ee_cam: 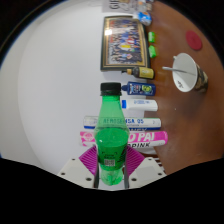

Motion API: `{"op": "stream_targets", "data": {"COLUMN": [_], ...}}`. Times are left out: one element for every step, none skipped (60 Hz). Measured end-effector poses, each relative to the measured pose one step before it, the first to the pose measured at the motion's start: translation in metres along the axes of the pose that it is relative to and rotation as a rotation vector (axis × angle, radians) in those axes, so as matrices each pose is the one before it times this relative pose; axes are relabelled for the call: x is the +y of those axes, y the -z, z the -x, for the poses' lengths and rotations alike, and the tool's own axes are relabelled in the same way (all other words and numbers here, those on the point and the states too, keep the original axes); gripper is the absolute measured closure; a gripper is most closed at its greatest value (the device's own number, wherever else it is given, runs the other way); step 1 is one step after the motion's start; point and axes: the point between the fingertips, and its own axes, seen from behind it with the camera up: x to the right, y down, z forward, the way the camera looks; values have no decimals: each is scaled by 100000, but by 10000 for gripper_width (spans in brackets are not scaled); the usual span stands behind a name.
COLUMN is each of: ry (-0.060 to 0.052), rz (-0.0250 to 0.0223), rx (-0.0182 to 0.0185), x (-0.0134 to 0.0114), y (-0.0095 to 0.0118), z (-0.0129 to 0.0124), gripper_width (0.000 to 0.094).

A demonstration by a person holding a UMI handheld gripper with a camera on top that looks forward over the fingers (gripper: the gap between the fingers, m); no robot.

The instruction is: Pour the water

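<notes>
While the green plastic bottle [109,140] stands upright between the gripper [110,172] fingers, both pads appear pressed on its lower body, jaws clamped. Beyond it lie flat boxes [127,126] on the white table [50,110], a white cup [184,72] further off.

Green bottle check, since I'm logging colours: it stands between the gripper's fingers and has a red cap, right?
Not quite. The gripper view shows the green bottle between the fingers of the gripper, but its cap is black, not red.
</notes>
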Motion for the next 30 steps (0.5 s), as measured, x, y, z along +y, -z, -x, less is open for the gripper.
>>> {"op": "stream_targets", "data": {"ry": [-4732,-4701,-4532,-4342,-4134,-4281,-4140,-4022,-3925,-3778,-3673,-3537,-3271,-2948,-2611,-2113,-1551,-1063,-884,-742,-714,-751,-656,-551,-392,-279,-58,34,100,147], "rz": [-328,-353,-337,-299,-290,-364,-223,-546,-283,-142,-164,-320,-341,-207,-4,-36,-219,-440,-130,26,166,97,71,161,-13,62,-94,34,283,341], "rx": [-677,-602,-742,-790,-773,-193,-711,-444,-676,-811,-736,-505,-352,-494,-811,-668,112,417,135,84,97,189,147,31,154,167,441,194,94,161], "x": [-594,-589,-568,-569,-514,-441,-529,-460,-443,-395,-373,-393,-383,-303,-262,-260,-176,-339,-260,-175,-114,-107,-97,-58,60,-63,-55,-49,62,60], "y": [-85,-68,-35,-46,-49,-56,-19,-252,-1,4,-18,11,-8,-25,-8,-1,207,-396,-31,-17,19,-8,-2,-9,170,-71,-150,-57,-16,7], "z": [-158,-119,-64,-63,-47,163,-57,-81,-34,-15,-39,-83,-82,-25,46,24,19,-208,-136,-113,-91,-83,-64,-35,54,-38,-87,-30,38,23], "gripper_width": [601,602,602,600,602,603,602,602,602,601,603,601,601,602,601,602,601,601,601,602,603,601,602,602,601,603,603,604,603,603]}}
